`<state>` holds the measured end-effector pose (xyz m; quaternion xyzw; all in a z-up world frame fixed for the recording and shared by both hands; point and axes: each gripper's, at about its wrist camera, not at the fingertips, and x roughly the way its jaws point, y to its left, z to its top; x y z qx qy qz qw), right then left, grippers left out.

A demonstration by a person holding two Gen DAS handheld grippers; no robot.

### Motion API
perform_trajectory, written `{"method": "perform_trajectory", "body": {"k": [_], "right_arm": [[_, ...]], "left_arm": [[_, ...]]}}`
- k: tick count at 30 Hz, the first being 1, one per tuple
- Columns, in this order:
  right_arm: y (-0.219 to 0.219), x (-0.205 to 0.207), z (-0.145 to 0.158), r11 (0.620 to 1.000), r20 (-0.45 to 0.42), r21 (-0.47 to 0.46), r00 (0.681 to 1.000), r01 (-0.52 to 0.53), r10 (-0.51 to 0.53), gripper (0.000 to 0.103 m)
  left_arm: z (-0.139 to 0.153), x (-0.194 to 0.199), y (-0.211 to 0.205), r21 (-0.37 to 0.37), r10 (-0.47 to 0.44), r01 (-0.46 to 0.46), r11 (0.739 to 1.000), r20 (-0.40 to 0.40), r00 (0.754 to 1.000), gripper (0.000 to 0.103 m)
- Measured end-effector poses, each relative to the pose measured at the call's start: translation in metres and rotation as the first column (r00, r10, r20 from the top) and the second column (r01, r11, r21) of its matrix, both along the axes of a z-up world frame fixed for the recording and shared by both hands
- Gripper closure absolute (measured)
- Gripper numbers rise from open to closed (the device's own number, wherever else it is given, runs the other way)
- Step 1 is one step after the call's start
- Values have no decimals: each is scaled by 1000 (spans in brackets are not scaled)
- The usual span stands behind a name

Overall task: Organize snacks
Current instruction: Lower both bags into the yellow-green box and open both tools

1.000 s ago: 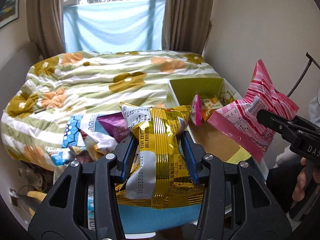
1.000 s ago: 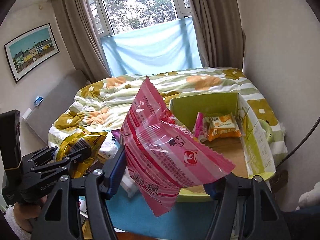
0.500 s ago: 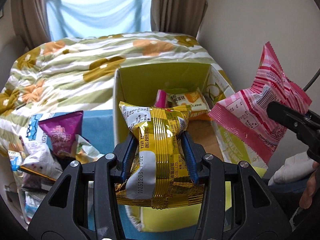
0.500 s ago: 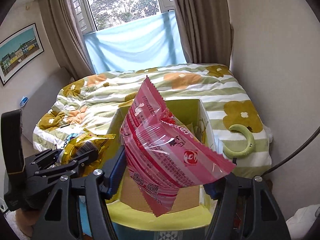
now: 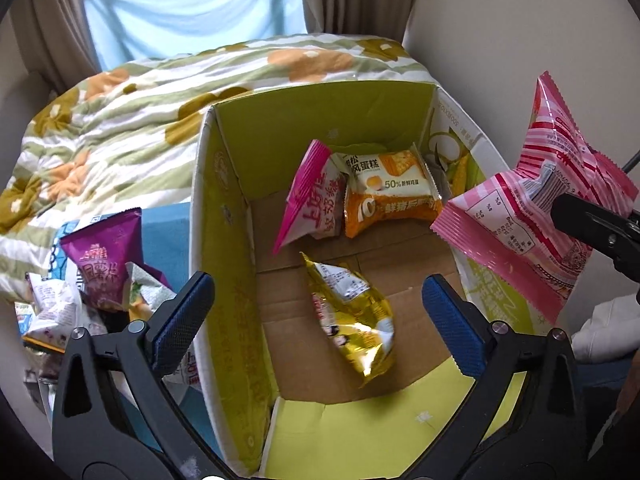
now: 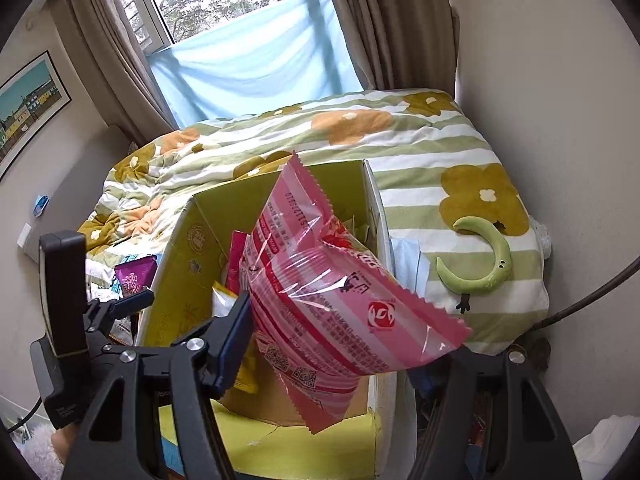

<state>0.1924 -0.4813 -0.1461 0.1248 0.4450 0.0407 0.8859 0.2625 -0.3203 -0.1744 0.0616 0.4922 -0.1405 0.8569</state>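
Green cardboard box (image 5: 224,240) held yellow packet (image 5: 352,316), magenta packet (image 5: 312,196), orange cake packet (image 5: 388,196). Left gripper (image 5: 318,312) jaws just opened wide, nothing between. Right gripper (image 6: 344,328) pinched pink striped packet (image 6: 320,292) above box.

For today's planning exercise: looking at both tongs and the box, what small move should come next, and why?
Probably the right tongs should ease open. They grip the pink bag above the open box, while the left tongs gape, their gold bag already lying inside.

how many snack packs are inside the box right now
3: a magenta pack and an orange cake pack by the far wall, a gold pack on the floor. More may be hidden.
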Motion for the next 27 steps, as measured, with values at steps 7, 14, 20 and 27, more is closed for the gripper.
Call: {"method": "perform_trajectory", "body": {"k": [7,14,20,27], "right_arm": [[14,7,1,1000,-23,21,1000,-16,16,40],[29,28,-16,999,-61,50,998,1,2,39],[33,41,-34,997,-113,67,993,38,-31,39],[28,45,-49,994,-131,82,989,73,-62,33]], "left_arm": [[24,-16,40,-59,30,-30,998,11,999,0],[37,-18,66,-70,62,-60,996,36,997,0],[31,-18,83,-73,90,-88,993,17,996,0],[22,-16,89,-98,111,-111,989,-11,994,1]]}}
